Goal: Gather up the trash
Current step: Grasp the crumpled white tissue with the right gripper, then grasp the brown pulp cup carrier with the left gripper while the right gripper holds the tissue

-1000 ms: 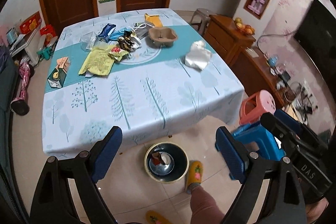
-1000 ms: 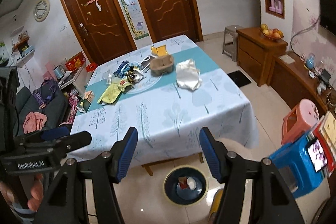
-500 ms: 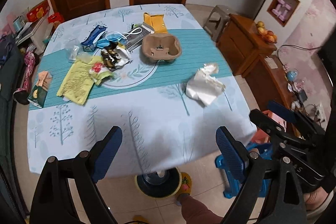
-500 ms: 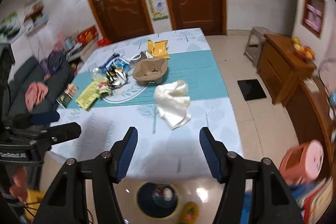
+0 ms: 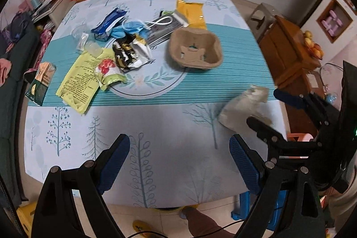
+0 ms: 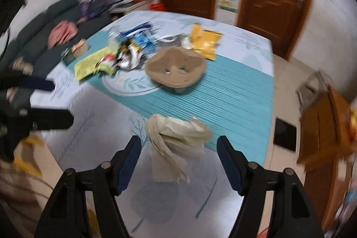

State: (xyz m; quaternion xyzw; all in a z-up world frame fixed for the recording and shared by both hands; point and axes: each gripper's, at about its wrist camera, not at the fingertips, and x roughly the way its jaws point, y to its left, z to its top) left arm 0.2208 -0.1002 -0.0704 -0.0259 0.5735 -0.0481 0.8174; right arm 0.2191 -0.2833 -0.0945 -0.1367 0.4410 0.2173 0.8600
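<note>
Trash lies on a tree-print tablecloth: a crumpled white paper bag near the right edge, a brown pulp cup tray, a yellow-green wrapper, a black foil wrapper and an orange packet. My right gripper hangs just above the paper bag, its jaws opening wide, the bag's near end between them untouched. My left gripper stands open over bare cloth near the front edge, nothing between its fingers.
A green carton lies at the table's left edge, a blue face mask and blue packet further back. A wooden cabinet stands right of the table, a dark sofa to the left. Wooden doors are behind.
Both grippers moved forward from beside the table to over it and tipped downward. The right gripper rolled, came close over the white paper bag, and its jaws spread wider.
</note>
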